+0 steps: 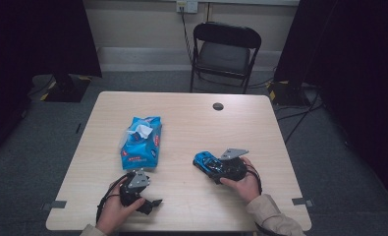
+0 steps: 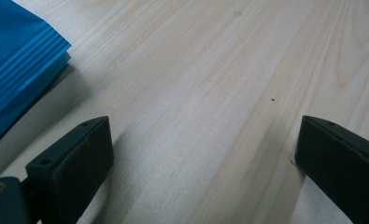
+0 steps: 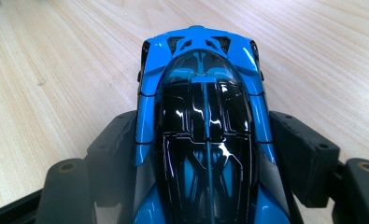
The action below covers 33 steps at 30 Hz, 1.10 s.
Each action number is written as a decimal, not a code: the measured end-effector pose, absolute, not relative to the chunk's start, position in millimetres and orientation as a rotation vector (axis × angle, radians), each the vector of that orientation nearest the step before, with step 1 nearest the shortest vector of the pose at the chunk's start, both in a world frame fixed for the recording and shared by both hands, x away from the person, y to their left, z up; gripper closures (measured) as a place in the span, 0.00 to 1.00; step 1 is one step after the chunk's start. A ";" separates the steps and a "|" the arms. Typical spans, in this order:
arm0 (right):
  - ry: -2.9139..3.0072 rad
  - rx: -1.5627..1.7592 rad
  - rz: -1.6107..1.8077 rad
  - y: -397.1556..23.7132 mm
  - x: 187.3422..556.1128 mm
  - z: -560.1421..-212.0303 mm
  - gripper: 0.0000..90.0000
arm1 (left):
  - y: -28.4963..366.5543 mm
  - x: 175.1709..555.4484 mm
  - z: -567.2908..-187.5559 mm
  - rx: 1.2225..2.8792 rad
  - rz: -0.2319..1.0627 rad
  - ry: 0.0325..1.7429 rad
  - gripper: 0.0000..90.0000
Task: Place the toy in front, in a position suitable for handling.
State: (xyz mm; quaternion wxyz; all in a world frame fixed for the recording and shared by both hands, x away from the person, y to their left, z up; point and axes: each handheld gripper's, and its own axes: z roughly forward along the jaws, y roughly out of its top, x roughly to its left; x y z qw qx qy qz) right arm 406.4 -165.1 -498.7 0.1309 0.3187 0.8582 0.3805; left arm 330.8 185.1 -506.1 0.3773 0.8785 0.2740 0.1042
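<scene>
A blue and black toy car sits low over the table's front right, its nose toward the far left. My right gripper is shut on it: in the right gripper view the black jaws press both flanks of the toy car, and the right gripper holds it lengthwise. My left gripper rests near the front left edge, held by a hand. In its own view the left gripper stands open with bare wood between the jaws.
A blue wet-wipes packet with a white tissue poking out lies left of centre on the pale wooden table; its corner lies just left of my left jaws. A round cable hole is near the far edge. A black folding chair stands beyond.
</scene>
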 end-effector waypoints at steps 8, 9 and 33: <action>2.491 0.910 1.105 -166.9 403.9 -499.2 0.31 | 185.3 330.9 -505.8 2.250 0.265 0.698 0.04; 2.493 0.913 1.112 -167.3 404.3 -499.5 0.31 | 185.2 330.9 -506.1 2.247 0.267 0.699 0.04; 2.491 0.926 1.118 -190.7 388.5 -501.4 0.17 | 183.6 331.4 -506.2 2.263 0.265 0.688 0.01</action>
